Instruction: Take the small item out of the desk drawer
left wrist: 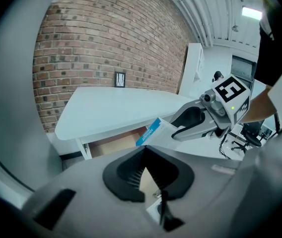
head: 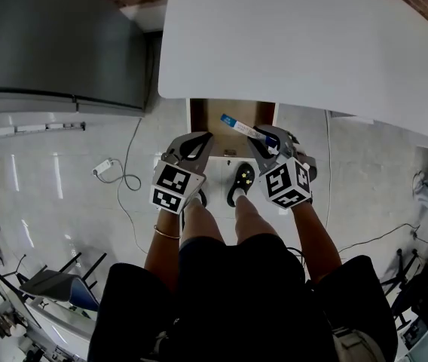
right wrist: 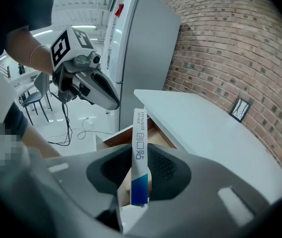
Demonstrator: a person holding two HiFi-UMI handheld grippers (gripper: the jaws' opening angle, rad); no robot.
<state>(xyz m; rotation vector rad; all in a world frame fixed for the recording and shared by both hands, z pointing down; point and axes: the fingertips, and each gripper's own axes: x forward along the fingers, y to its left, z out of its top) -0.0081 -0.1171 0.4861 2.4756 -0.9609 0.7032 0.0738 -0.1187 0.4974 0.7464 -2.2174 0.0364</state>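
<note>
Clamping a slim white-and-blue box point(right wrist: 139, 133) (printed lettering), right claw point(right wrist: 140, 151); left claw point(left wrist: 146, 153) together, empty.

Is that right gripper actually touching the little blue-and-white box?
Touching. The right gripper view shows the right gripper clamping the box on both sides.

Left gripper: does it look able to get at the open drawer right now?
Probably yes: the left gripper, shut and empty, sits by the left front of the open drawer with nothing between. The box in the right gripper overlaps only the right side.
</note>
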